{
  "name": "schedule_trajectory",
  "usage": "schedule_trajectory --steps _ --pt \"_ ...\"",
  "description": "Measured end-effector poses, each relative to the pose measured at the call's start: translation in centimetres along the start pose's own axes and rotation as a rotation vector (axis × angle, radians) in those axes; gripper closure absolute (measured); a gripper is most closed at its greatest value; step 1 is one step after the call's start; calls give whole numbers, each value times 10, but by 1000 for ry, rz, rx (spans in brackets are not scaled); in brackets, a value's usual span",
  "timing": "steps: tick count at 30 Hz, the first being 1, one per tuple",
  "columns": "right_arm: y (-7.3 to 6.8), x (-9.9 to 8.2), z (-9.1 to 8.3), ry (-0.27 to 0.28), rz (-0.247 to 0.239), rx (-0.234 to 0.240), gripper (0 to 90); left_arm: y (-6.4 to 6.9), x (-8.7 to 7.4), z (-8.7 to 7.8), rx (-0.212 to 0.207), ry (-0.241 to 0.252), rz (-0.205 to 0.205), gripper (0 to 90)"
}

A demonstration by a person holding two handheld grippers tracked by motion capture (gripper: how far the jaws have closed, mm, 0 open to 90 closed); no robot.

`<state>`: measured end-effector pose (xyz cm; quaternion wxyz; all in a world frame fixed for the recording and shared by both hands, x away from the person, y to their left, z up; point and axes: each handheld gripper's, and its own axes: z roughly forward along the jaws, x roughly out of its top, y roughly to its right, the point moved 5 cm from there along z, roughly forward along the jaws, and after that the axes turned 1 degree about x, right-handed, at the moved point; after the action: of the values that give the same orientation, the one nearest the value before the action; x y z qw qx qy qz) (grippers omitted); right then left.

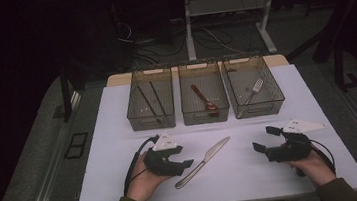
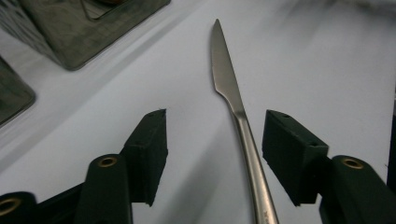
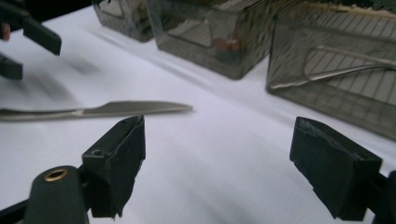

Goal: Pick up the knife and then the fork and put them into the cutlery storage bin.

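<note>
Left gripper straddles the knife handle

The knife (image 1: 203, 161) lies flat on the white counter (image 1: 118, 117), long axis diagonal, blade toward the bins (image 1: 204, 99). The left gripper (image 2: 212, 154) has its fingers (image 2: 149, 149) either side of the handle, parted, not pressing. The right gripper (image 1: 266, 140), fingers spread and empty, sits well apart.

White table (image 1: 120, 137): knife (image 1: 203, 162), three bins (image 1: 205, 110)

knife (image 2: 243, 121) handle end — cut off, bottom edge | far bins (image 3: 219, 32) — blurred
</note>
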<state>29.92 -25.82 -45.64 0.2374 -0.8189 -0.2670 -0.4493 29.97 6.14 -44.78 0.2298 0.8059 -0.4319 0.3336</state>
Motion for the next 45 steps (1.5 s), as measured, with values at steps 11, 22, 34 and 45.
schedule_trajectory --steps 11,22,34,45 --pt "-4 -3 4 -13 -24 7 167 18 -2 35 -30 -112 26 650" --pt "-1 -3 2 -4 -17 -1 167 25 -9 42 -2 -135 13 729" --pt "-5 -4 6 -27 -6 15 167 24 -10 42 13 -109 19 792" --pt "-30 6 24 -86 77 175 147 15 6 23 33 19 5 792"
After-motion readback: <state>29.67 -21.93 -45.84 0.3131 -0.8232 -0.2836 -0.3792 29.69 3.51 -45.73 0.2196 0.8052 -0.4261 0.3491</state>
